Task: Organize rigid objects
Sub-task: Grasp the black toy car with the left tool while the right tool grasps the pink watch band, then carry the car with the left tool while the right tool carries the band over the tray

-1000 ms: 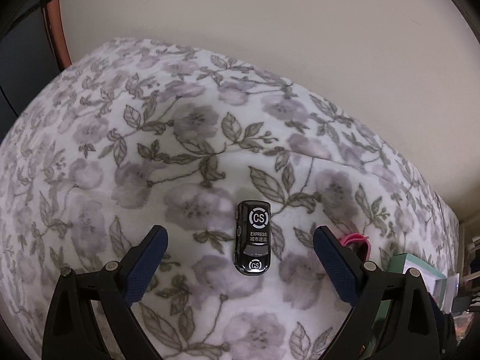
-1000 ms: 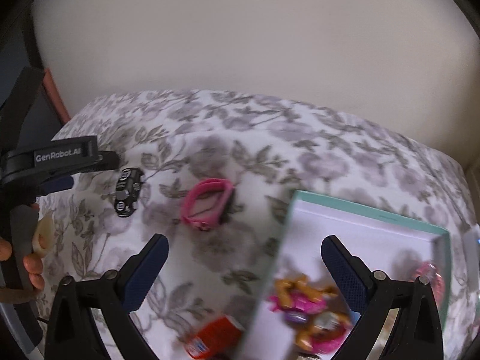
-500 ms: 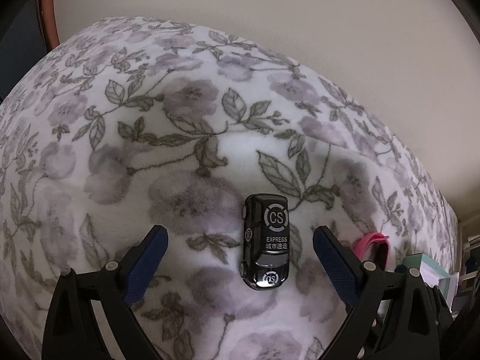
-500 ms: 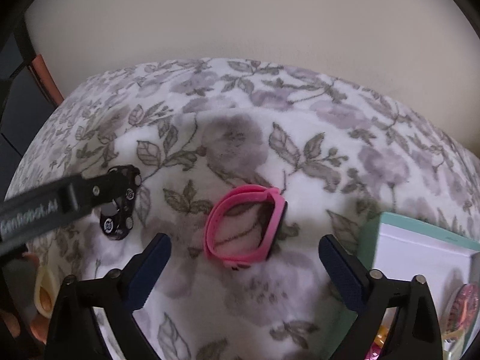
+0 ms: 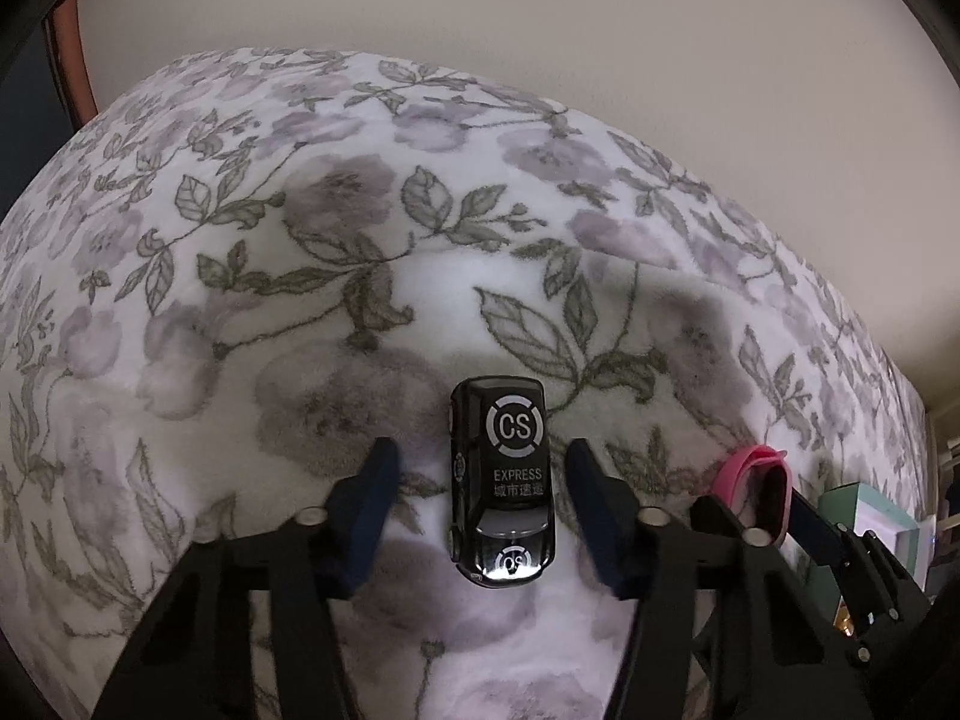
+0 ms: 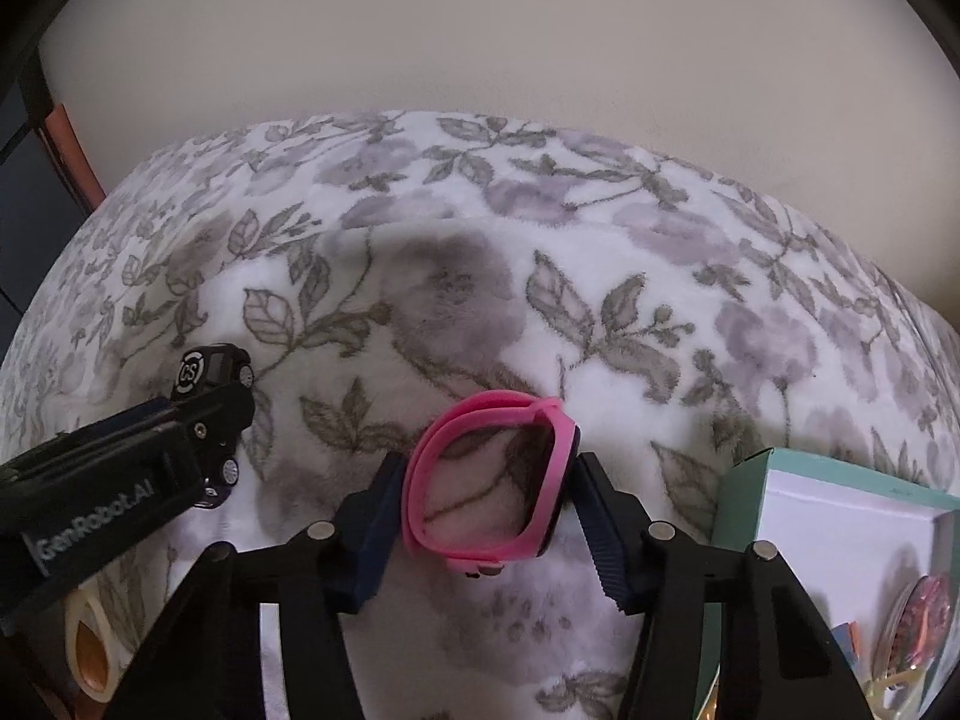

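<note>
- Far left, a dark panel with an orange-brown edge (image 6: 66, 150) stands beyond the floral blanket (image 5: 336, 252), which covers the whole surface in front of a plain cream wall (image 5: 540, 18).
- The left gripper (image 5: 480, 474) points steeply down at the blanket. Its jaws are closing, with the black toy car (image 5: 503, 480) lying between them; a gap shows on both sides of the car, so the blue pads (image 5: 372, 504) are not pressing on it.
- The car lies lengthwise along the fingers, marked "CS" and "EXPRESS" on its roof.
- Just right of the car, the right gripper (image 6: 486, 492) stands over the pink wristband (image 6: 489, 480), which rests on the blanket as a flattened loop. These jaws are closing too; the pads sit right at the band's left and right edges, and whether they are touching it I cannot tell.
- In the right wrist view the left gripper reaches in from the left, covering part of the car.
- Near right, a teal-rimmed white box (image 6: 744, 498) sits on the blanket, holding a pink round item (image 6: 924, 606) and other small pieces.
</note>
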Demonstrator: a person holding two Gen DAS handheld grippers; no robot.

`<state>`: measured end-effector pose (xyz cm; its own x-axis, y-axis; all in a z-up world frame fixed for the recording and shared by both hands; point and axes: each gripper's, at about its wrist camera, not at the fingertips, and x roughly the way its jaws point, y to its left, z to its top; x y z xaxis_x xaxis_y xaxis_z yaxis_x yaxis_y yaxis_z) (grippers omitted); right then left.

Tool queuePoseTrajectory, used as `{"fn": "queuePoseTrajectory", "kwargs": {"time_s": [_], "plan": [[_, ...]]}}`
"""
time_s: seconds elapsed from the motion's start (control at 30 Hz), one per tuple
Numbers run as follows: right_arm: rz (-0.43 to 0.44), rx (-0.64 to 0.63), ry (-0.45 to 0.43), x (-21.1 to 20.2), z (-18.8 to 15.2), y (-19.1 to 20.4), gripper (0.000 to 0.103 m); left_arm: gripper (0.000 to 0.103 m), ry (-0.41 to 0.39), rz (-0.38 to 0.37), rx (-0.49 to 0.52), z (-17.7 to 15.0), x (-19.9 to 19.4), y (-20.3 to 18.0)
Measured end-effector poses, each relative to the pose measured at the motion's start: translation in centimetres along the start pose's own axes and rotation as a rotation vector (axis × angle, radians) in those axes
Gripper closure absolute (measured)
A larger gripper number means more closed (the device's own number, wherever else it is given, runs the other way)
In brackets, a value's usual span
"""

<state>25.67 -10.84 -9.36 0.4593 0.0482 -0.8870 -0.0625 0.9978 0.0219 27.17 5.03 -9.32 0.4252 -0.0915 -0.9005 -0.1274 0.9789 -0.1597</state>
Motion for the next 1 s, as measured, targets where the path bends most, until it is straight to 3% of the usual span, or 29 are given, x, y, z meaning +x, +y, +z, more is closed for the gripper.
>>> {"fn": "queuePoseTrajectory", "kwargs": {"time_s": [0.07,0.13,0.5,0.77,1.0], "plan": [[0.007,0.009,0.0,-0.3,-0.3,-0.2,0.046,0.064,0.0,0.001,0.004,0.0,-0.1,0.1],[0.014,0.018,0.002,-0.5,-0.5,-0.3,0.046,0.069,0.005,-0.029,-0.009,0.1,-0.1,0.2],[0.03,0.056,0.003,-3.9,-2.3,-1.2,0.046,0.069,0.011,-0.041,-0.023,-0.8,-2.5,0.1],[0.038,0.098,-0.028,-9.3,-4.1,-2.3,0.046,0.069,-0.031,-0.082,-0.026,-1.4,-8.4,-1.1],[0.044,0.18,-0.055,-14.1,-6.9,-4.4,0.046,0.069,-0.096,-0.112,0.039,-3.6,-14.8,-3.5]]}}
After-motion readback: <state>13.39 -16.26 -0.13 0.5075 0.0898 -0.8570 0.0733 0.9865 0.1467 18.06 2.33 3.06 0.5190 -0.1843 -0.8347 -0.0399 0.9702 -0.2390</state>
